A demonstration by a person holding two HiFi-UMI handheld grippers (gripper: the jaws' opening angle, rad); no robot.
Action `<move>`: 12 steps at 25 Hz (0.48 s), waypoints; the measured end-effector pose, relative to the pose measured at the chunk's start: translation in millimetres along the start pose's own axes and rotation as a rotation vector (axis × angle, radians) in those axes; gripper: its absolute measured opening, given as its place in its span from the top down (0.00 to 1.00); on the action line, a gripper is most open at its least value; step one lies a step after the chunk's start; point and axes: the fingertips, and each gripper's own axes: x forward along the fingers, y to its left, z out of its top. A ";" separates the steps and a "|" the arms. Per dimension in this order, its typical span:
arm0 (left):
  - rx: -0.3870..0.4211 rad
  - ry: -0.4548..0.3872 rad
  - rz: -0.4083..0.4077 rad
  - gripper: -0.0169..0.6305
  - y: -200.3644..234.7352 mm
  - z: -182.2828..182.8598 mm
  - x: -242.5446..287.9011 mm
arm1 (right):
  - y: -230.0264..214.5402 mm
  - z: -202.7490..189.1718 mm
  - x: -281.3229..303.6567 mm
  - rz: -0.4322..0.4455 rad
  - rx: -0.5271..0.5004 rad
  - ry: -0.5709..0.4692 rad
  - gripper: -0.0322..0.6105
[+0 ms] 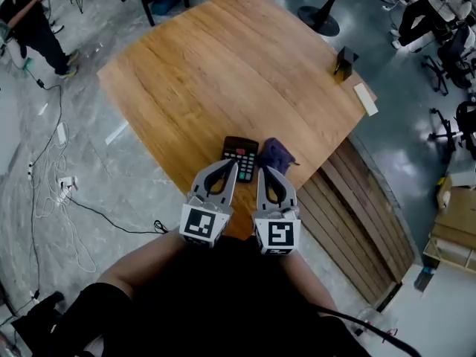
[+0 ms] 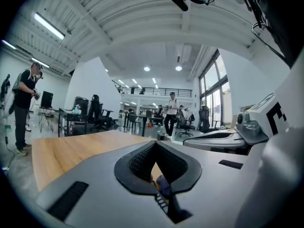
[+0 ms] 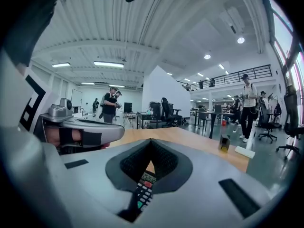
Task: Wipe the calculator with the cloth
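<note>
Left tongs (image 1: 233, 166) and right tongs (image 1: 262, 172) both clenched empty above one calculator (image 1: 241, 157) and one cloth (image 1: 277, 154)

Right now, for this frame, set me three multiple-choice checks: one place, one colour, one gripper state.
1. In the head view, the cloth lies: A) right of the calculator B) on top of it C) on the floor.
2. The cloth is: A) white B) purple C) yellow.
3. The left gripper is: A) wide open B) clamped on the cloth C) shut, holding nothing.
Answers: 1 A, it lies beside it on the table; 2 B, dark purple folds; 3 C, its tips meet in its own view.
</note>
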 end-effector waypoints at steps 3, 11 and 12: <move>0.007 0.026 0.002 0.96 -5.5 -3.3 4.1 | -2.8 6.9 -0.3 0.009 0.003 -0.020 0.93; -0.016 0.052 0.035 0.96 -4.6 -11.9 13.2 | -2.3 12.1 7.9 0.062 0.028 -0.039 0.93; -0.017 0.048 0.042 0.96 -4.6 -13.1 13.2 | -1.7 12.7 7.9 0.068 0.021 -0.041 0.93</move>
